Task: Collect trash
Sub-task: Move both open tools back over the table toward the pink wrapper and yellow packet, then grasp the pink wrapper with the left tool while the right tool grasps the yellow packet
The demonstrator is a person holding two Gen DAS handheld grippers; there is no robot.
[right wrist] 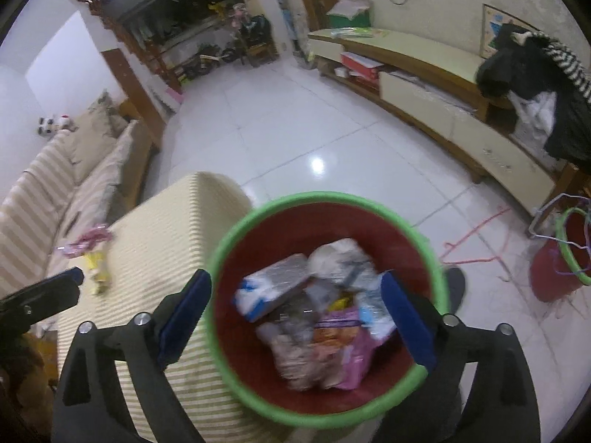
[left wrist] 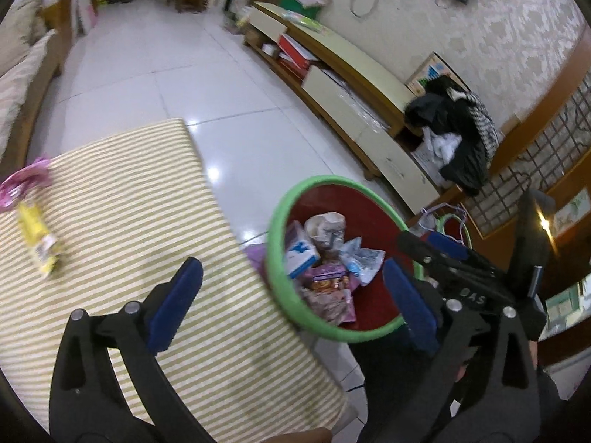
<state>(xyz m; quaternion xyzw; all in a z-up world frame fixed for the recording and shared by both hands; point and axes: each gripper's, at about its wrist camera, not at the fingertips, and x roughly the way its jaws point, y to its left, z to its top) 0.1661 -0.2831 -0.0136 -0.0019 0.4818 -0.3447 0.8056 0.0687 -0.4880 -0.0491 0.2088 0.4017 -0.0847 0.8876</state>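
Observation:
A red trash bin with a green rim (left wrist: 295,299) (right wrist: 229,369) stands on the floor beside a table with a striped cloth (left wrist: 122,192) (right wrist: 166,229). It holds several wrappers and packets (left wrist: 325,277) (right wrist: 314,317). A yellow wrapper (left wrist: 38,243) (right wrist: 98,269) and a pink wrapper (left wrist: 24,181) (right wrist: 88,241) lie on the cloth. My left gripper (left wrist: 295,295) is open and empty above the table's edge and the bin. My right gripper (right wrist: 295,310) is open and empty directly over the bin; it also shows in the left wrist view (left wrist: 443,247).
A long low TV cabinet (left wrist: 354,85) (right wrist: 424,70) runs along the right wall, with dark clothes (left wrist: 458,129) piled at its end. A second red bin with hangers (right wrist: 569,254) stands at right. A sofa (right wrist: 74,181) is at left. White tiled floor (right wrist: 277,129) lies beyond.

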